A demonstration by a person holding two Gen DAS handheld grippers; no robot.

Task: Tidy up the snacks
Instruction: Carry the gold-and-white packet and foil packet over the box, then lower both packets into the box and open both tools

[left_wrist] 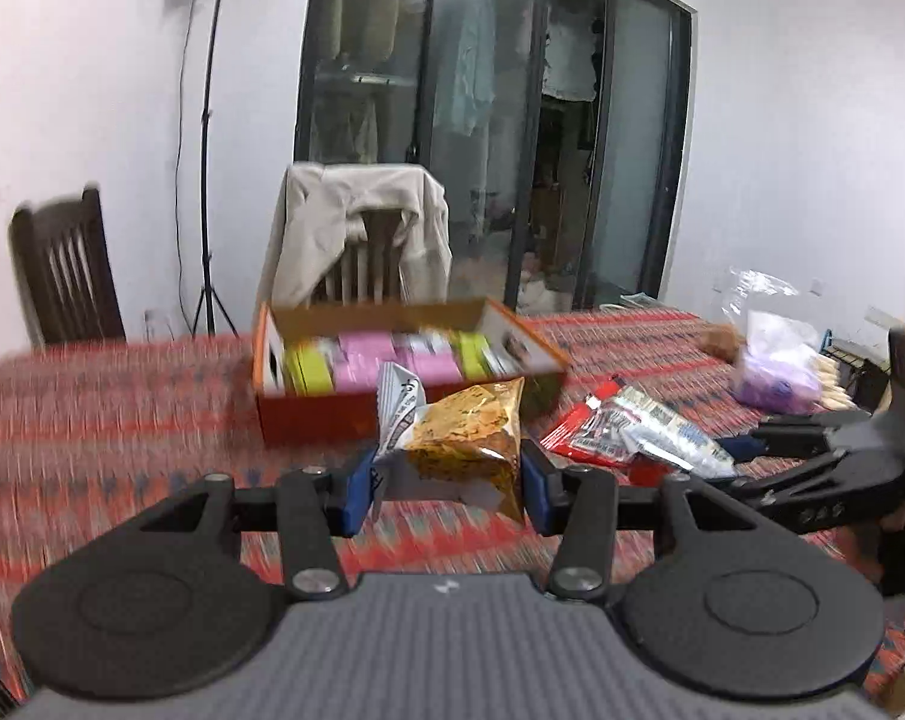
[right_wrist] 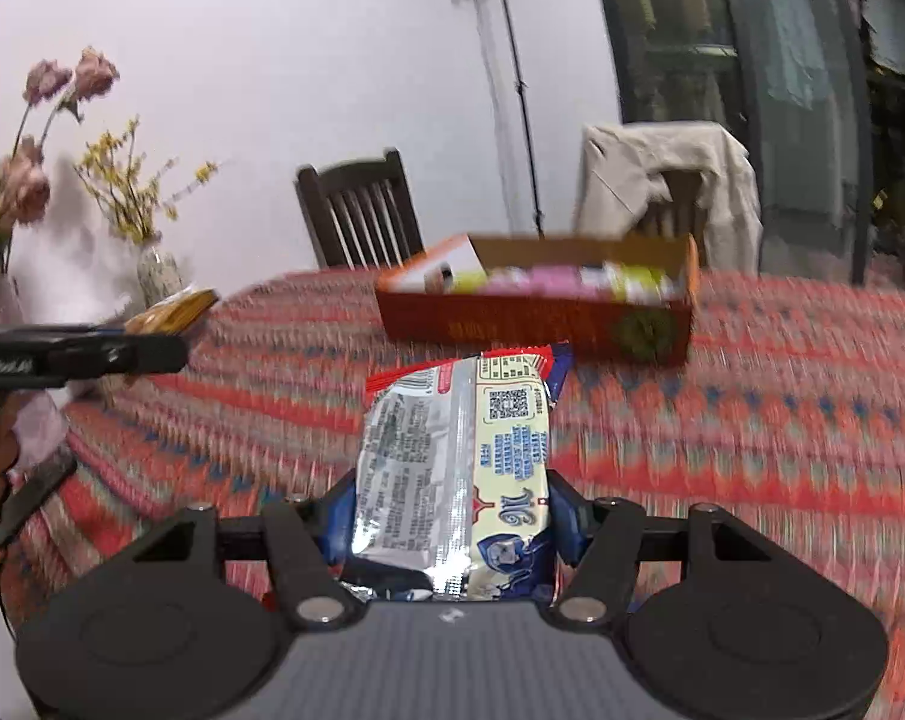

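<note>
Task looking partway done: open orange cardboard box [left_wrist: 404,372] on red patterned tablecloth [left_wrist: 122,408] already holding pink and yellow-green packets, exact count blurred.

Left gripper [left_wrist: 446,480] clamping blue fingers on clear crinkly packet of brown snacks [left_wrist: 470,438], holding it above cloth, near box front.

Right gripper [right_wrist: 452,522] squeezing silver-and-cream foil packet with red edge [right_wrist: 458,450], also airborne, short of box.

Count: two grippers, each carrying one packet; one box. Both packets not yet boxed.

Orange box [left_wrist: 332,414], red-patterned tablecloth [left_wrist: 122,420]
</note>
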